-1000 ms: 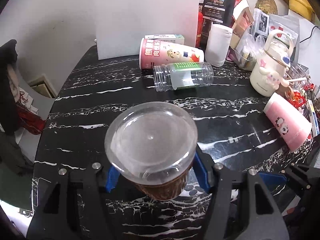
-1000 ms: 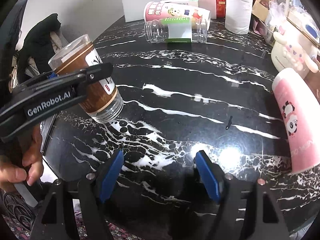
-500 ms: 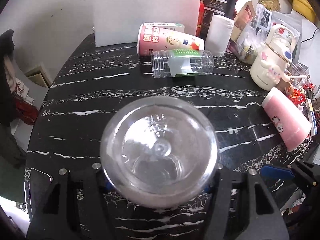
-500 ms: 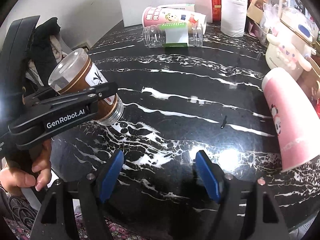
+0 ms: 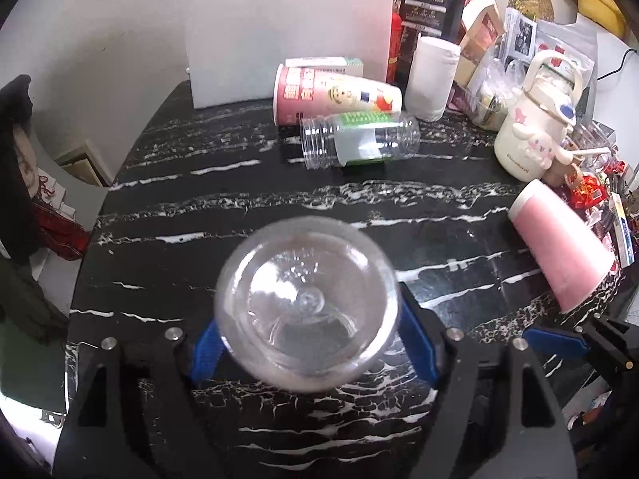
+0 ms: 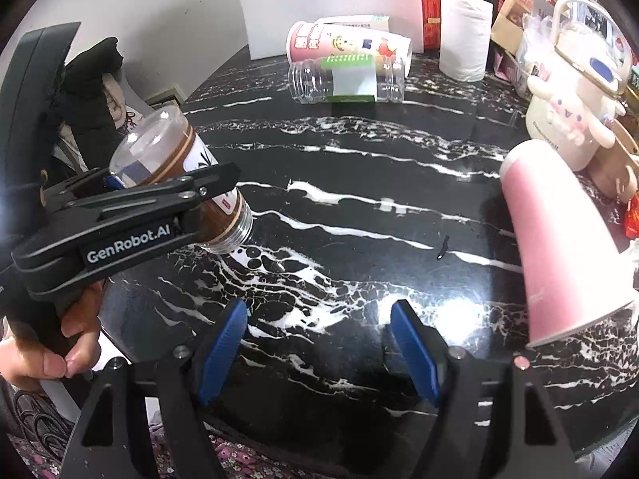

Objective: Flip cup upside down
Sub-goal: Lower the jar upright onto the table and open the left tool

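My left gripper (image 5: 307, 343) is shut on a clear plastic cup with a brown label (image 5: 305, 305). In the left wrist view I look at its clear base. In the right wrist view the cup (image 6: 187, 183) is tilted, base up and to the left, threaded mouth down and to the right, just above the black marble table (image 6: 359, 199). The left gripper (image 6: 191, 195) clamps the cup's middle. My right gripper (image 6: 319, 343) is open and empty, low over the table's near edge, to the right of the cup.
A pink cup (image 6: 559, 247) lies on its side at the right. A clear jar with a green label (image 6: 347, 80) and a printed pink cup (image 6: 347, 44) lie at the back. A white kettle (image 6: 575, 107), a paper roll (image 6: 465, 40) and packages crowd the back right.
The left gripper has tipped the cup further, so its base swings up and left and its mouth points down at the table. The right gripper has stayed open and almost still.
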Available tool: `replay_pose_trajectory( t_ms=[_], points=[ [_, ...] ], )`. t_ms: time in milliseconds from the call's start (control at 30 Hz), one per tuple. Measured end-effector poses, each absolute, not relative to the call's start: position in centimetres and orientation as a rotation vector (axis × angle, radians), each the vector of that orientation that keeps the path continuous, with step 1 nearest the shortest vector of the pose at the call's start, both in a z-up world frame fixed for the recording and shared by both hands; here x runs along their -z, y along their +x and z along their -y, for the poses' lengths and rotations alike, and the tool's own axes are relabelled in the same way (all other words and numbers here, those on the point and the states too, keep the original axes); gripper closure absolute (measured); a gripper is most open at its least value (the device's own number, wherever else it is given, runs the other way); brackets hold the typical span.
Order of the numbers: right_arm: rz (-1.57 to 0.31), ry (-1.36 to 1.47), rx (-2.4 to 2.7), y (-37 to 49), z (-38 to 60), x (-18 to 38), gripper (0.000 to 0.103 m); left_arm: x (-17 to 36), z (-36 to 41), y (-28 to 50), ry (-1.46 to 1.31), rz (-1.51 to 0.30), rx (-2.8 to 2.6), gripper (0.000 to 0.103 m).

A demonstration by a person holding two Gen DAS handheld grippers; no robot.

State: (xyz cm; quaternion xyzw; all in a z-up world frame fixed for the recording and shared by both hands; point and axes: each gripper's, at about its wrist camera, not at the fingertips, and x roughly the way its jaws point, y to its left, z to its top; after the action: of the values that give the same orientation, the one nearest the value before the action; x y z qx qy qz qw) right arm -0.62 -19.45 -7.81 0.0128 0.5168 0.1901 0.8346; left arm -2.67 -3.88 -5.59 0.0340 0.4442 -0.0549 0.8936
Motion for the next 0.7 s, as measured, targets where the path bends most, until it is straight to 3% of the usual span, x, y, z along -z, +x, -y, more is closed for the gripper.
replay_pose_trajectory(
  t_ms=[700],
  points=[
    [-0.891, -0.051, -0.373, -2.5, 19.5, -1.3, 0.028, -5.2, 1.4, -7.8, 0.065, -0.819, 0.071, 0.018]
  ],
)
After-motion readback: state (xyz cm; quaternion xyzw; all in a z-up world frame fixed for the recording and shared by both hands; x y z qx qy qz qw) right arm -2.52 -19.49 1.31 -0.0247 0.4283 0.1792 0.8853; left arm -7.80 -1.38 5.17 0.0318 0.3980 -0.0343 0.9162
